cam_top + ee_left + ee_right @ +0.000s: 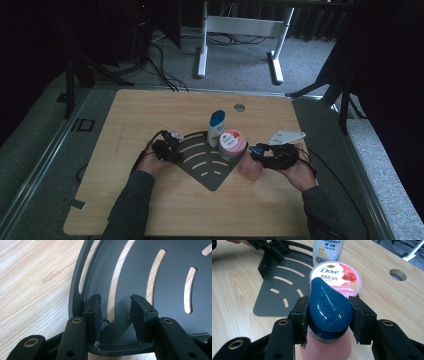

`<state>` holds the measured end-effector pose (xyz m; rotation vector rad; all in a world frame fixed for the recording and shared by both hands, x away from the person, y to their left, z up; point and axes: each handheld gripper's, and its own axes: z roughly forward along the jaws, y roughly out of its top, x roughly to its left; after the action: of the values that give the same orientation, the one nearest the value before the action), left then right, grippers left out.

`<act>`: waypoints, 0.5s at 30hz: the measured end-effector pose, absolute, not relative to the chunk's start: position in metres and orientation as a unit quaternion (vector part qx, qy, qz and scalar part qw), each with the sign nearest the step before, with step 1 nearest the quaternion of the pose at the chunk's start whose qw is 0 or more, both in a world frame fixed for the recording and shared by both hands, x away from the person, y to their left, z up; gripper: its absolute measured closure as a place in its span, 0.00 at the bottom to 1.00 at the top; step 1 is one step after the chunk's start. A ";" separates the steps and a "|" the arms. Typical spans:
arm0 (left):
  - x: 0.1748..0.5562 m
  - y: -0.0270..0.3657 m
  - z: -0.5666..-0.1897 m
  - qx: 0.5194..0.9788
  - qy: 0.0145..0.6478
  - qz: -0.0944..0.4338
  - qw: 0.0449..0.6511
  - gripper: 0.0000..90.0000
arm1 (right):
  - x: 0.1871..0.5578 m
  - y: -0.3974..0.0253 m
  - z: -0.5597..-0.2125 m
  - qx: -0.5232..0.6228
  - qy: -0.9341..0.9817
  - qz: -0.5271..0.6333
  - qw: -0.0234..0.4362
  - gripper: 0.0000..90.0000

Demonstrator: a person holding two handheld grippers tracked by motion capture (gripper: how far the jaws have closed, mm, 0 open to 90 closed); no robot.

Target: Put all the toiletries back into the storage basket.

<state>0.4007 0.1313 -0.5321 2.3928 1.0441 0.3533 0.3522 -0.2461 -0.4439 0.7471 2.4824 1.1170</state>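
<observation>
At a wooden counter [150, 210], the right gripper [329, 312] clamps its jaws on the blue cap of a pink bottle [251, 168], which stands upright, long axis vertical, just off the right corner of a black slotted rack [207, 160]. The left gripper [115, 307] has its jaws parted over the rack's raised left edge, one jaw on either side of a slot. A Dove tub [335, 273] and a white bottle [216, 128] stand on the rack.
</observation>
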 end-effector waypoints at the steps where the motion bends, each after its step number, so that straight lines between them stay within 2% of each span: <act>1: 0.401 0.131 -0.532 0.879 0.384 0.130 0.251 0.67 | 0.352 -0.246 -0.444 0.261 0.869 0.390 0.159 0.60; 15: 0.401 0.131 -0.532 0.879 0.384 0.129 0.252 0.67 | 0.344 -0.237 -0.444 0.259 0.869 0.394 0.151 0.60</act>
<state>0.4010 0.1314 -0.5321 2.3907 1.0448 0.3510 0.3441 -0.2372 -0.4441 0.7450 2.4936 1.1315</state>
